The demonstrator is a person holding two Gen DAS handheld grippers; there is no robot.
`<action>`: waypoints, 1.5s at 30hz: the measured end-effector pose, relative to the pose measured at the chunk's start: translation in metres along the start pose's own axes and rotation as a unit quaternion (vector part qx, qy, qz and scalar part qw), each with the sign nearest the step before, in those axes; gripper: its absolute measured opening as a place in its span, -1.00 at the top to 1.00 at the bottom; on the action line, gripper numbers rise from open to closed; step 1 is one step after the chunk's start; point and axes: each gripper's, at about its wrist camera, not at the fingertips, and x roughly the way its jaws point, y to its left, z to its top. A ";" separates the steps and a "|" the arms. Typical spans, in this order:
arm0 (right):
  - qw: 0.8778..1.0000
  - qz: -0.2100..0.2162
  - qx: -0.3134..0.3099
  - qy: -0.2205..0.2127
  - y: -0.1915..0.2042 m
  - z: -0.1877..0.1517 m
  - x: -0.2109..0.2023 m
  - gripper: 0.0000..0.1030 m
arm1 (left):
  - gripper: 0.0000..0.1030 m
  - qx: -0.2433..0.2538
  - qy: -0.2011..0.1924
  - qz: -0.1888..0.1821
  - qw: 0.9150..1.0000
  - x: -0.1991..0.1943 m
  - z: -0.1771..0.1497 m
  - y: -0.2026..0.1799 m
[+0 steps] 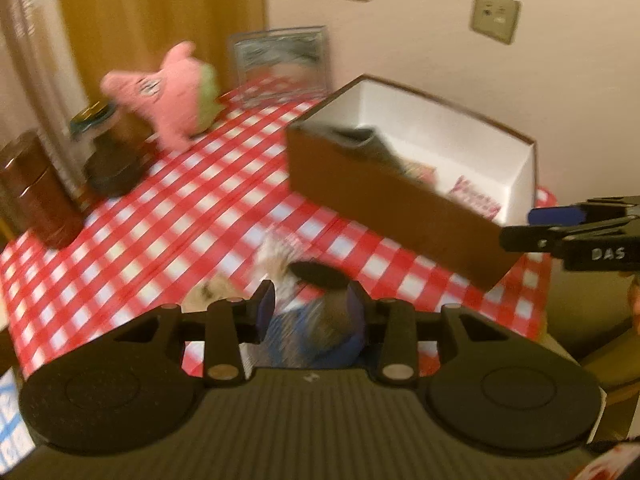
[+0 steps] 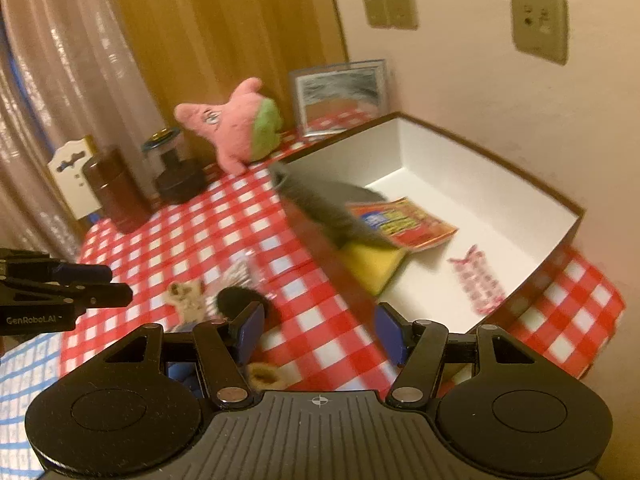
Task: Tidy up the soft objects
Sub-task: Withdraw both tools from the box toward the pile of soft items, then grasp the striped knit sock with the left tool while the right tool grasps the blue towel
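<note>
L claw (image 1: pixel 312 312) is clamping a small soft toy (image 1: pixel 320 316) w/ a black cap and blue body between its pads, carrying it over the checkered surface (image 1: pixel 160 216); the frame's blurred so the toy's exact shape is hard to call. R claw (image 2: pixel 320 332) is standing about half open w/ nothing between the pads, hanging just above the near wall of the brown box (image 2: pixel 568 204).

The box is sitting at the surface's far right, already holding a grey cloth (image 2: pixel 320 200) draped over its rim, a yellow sponge (image 2: pixel 372 264), a red packet (image 2: pixel 404 224) and a small pink-patterned pouch (image 2: pixel 480 280). The pink plush (image 2: pixel 236 136) is waiting at the back, near the jars.

Risks, judging from here:
- Grip looks off-centre on a squashy body, so the toy could be slipping out before it's over the box.
- The box wall is standing between toy and interior; coming in too low would be catching the rim or shoving the box.
- R claw is hanging by that same wall, so the two claws could be clashing.
- The draped cloth could be getting snagged and dragged out.
</note>
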 end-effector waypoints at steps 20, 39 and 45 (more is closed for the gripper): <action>0.995 0.046 -0.022 0.085 0.062 -0.058 0.044 -0.19 | 0.28 -0.050 0.052 0.009 0.997 -0.005 -0.092 0.036; 0.994 0.027 0.019 0.106 0.052 -0.060 0.070 -0.19 | 0.28 0.037 0.050 0.005 0.998 0.047 -0.091 0.029; 0.993 0.026 0.027 0.112 0.047 -0.059 0.079 -0.19 | 0.28 0.096 0.052 0.011 0.994 0.068 -0.090 0.024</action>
